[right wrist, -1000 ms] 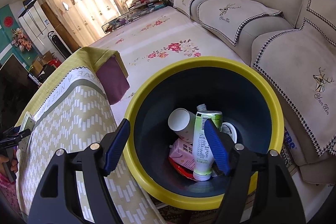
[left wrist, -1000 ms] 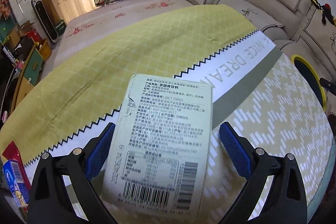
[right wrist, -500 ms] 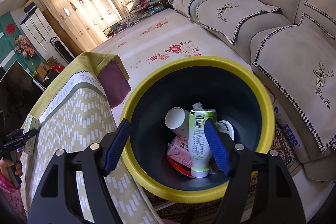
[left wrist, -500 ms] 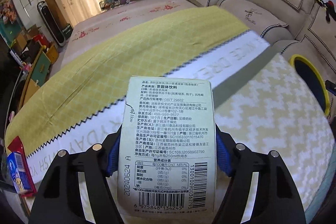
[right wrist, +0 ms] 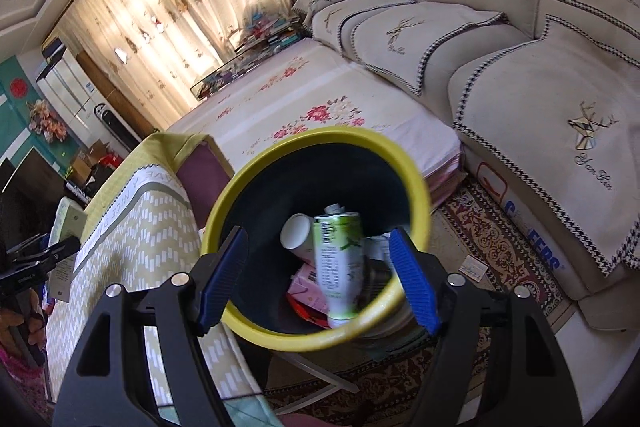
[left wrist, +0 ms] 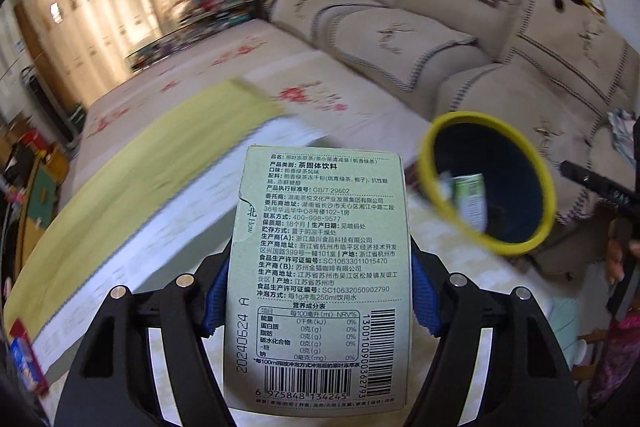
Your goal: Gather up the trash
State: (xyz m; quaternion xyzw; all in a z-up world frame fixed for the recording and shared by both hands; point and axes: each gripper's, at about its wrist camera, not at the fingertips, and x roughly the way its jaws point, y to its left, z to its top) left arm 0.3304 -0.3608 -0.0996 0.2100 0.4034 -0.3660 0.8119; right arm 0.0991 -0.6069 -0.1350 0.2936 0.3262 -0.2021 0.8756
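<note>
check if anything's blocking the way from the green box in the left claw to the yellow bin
Nothing visible does. The green box sits clamped in the left claw, and only bare tablecloth lies between it and the open-topped yellow bin.

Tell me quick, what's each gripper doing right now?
Left gripper: shut on the pale green tea box, lifted off the table.
Right gripper: open, holding nothing, above the yellow-rimmed bin.
</note>
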